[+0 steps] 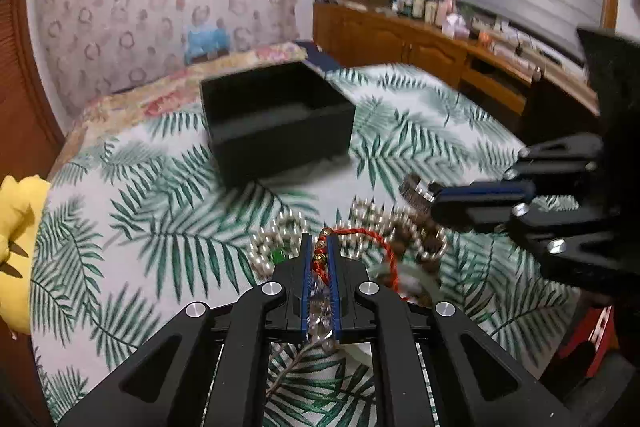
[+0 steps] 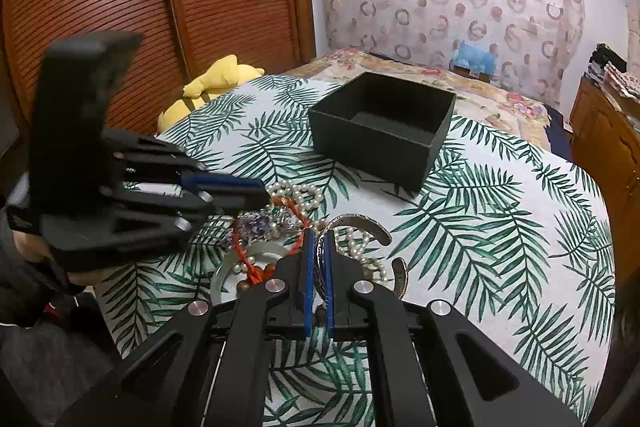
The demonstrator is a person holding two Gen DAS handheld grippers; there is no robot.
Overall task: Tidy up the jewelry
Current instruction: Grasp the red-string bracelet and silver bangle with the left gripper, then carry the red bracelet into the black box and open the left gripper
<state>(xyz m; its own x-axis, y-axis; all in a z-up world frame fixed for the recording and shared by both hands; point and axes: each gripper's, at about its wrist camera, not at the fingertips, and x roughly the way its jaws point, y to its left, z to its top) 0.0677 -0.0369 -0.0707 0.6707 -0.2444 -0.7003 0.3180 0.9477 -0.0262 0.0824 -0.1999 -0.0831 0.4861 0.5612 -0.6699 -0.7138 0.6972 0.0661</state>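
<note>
Tangled jewelry pile [image 2: 288, 227] on desk [image 2: 500, 227]: left tongs [image 1: 320, 247] pinching red cord [image 1: 380, 247], right tongs [image 2: 318, 247] clamping metal cuff [image 2: 360, 223]. Risk: dragging snagged pearls [image 2: 296, 193] off before reaching black box [image 2: 384, 131].

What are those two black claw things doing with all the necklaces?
A person is tidying jewelry with two handheld grippers. The left gripper is pinched on a red beaded cord, and the right gripper is pinched on a silver cuff bracelet. Pearl strands lie tangled in the pile on the leaf-print cloth. The black box behind looks empty.
</note>
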